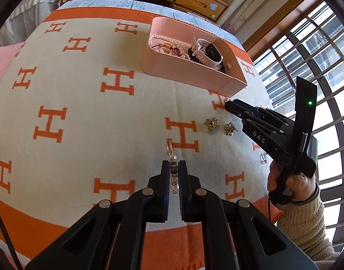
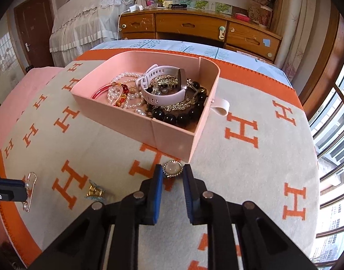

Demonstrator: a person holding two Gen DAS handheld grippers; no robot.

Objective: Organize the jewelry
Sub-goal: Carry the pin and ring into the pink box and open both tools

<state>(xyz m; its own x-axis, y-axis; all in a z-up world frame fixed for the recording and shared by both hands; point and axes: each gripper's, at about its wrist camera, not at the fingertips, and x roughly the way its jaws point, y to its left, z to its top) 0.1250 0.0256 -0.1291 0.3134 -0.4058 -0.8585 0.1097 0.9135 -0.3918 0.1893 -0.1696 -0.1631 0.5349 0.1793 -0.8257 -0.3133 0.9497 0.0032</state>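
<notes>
Your left tongs (image 1: 173, 168) clamp a beaded pin (image 1: 173, 171); your right tongs (image 2: 173, 172) appear to pinch a round brooch (image 2: 173, 168) beside the pink box (image 2: 172, 135).

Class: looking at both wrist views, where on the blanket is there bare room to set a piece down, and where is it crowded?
Bare: the orange-H blanket left of the pink open-top box, and its right side toward the window. Crowded: inside the box, and near the two gold flower clips by the right gripper.
</notes>
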